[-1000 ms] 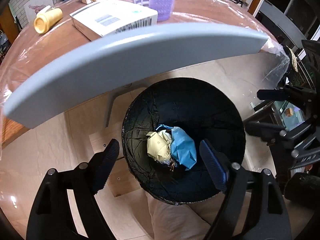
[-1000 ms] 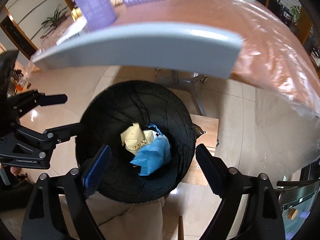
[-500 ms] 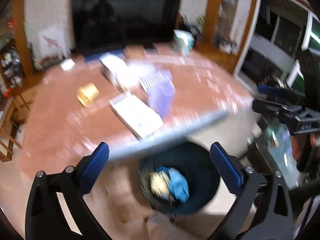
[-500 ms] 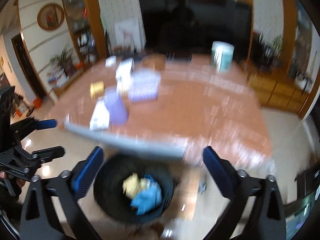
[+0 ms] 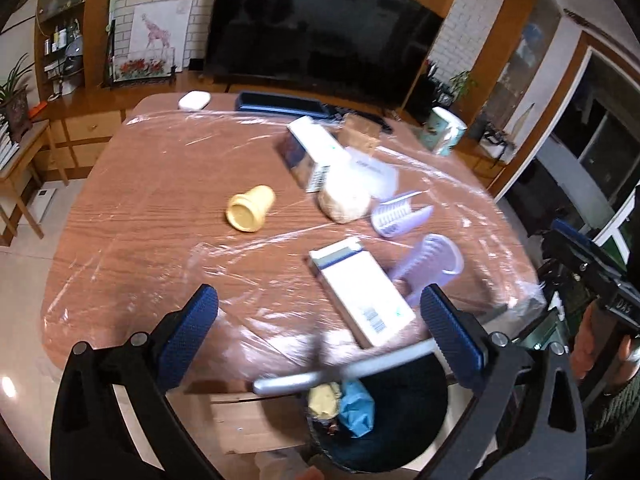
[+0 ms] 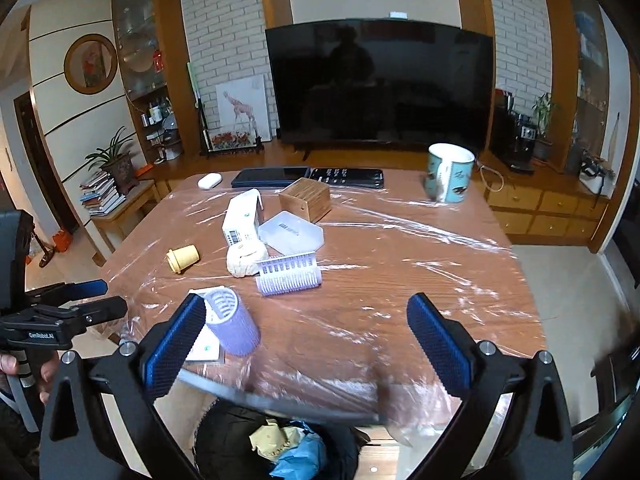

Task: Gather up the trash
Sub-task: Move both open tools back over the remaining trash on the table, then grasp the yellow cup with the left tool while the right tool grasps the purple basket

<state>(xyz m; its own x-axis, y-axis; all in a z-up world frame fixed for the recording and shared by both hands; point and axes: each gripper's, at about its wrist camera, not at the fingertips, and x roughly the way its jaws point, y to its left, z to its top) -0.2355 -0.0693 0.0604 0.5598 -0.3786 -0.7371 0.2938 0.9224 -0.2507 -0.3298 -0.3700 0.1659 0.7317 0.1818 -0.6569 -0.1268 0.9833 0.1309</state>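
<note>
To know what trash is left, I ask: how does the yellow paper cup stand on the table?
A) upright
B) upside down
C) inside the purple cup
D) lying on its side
D: the yellow paper cup lies on its side on the table, apart from other things.

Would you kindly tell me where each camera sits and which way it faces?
Left wrist: on the left gripper, fingers open, facing the table; right gripper at right edge.
Right wrist: on the right gripper, fingers open, facing table and TV; left gripper and a hand at left edge.
Shared: yellow cup, bin.
</note>
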